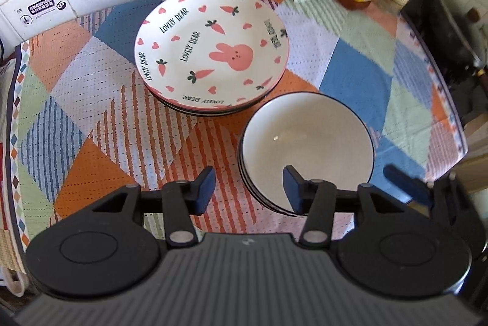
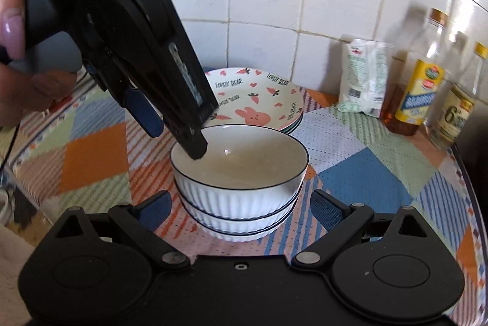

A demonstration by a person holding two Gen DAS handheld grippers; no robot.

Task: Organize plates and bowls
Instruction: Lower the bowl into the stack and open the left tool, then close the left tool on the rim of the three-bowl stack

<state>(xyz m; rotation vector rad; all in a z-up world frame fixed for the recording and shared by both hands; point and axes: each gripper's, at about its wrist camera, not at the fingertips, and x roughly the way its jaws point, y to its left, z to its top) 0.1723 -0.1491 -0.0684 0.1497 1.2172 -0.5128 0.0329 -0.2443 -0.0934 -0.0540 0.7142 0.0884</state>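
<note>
The step in hand looks like letting go of the top bowl [image 2: 241,164] onto the stack of bowls [image 2: 239,216], which sits on the patchwork cloth [image 1: 100,124] of the tabletop, just beside the stack of plates [image 1: 212,51]. To do it well, lift the left gripper [image 1: 248,188] straight off the rim so that the bowl stays nested and level, and keep the inner finger clear of the wall. Its jaws stand partly apart astride the near rim, one finger inside the bowl and one outside, pressing on nothing. It points steeply down. The right gripper [image 2: 241,210] points down at a slant, its jaws wide apart on either side of the stack, touching nothing.
</note>
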